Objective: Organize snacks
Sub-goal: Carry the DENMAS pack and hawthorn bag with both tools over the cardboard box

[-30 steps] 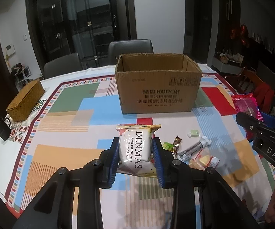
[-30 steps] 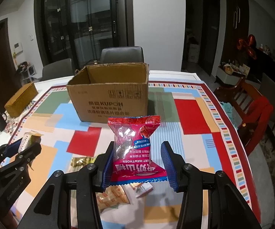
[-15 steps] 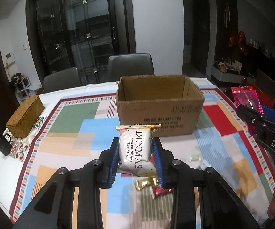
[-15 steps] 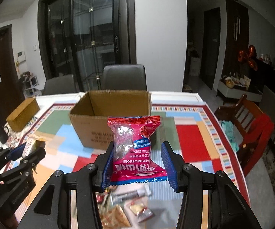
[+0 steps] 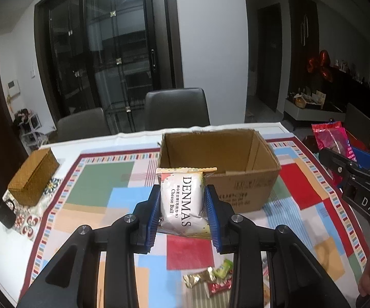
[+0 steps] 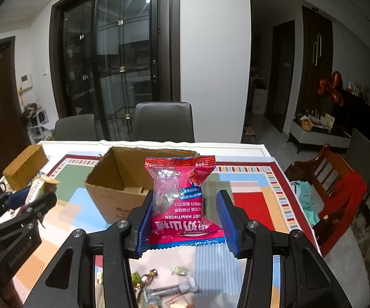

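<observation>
My left gripper [image 5: 182, 206] is shut on a white DENMAS cheese ball pack [image 5: 182, 200], held upright above the table. My right gripper [image 6: 185, 215] is shut on a red hawthorn snack bag [image 6: 182, 195], also lifted. An open, empty-looking cardboard box [image 5: 218, 159] stands on the patchwork tablecloth just beyond both packs. In the left wrist view the right gripper [image 5: 351, 161] with its red bag shows at the far right. In the right wrist view the left gripper [image 6: 28, 200] shows at the left edge. Small loose sweets [image 5: 210, 279] lie below the left fingers.
A woven brown box [image 5: 33, 177] sits at the table's left side with a dark cup [image 5: 4, 213] near it. Grey chairs [image 5: 177, 107] stand behind the table; a wooden chair with red cloth [image 6: 339, 190] is at the right. More wrapped snacks [image 6: 164, 290] lie under the right gripper.
Both grippers have risen and moved toward the cardboard box with their packs still held; the box's inside now shows more, and the loose sweets have slid lower in view.
</observation>
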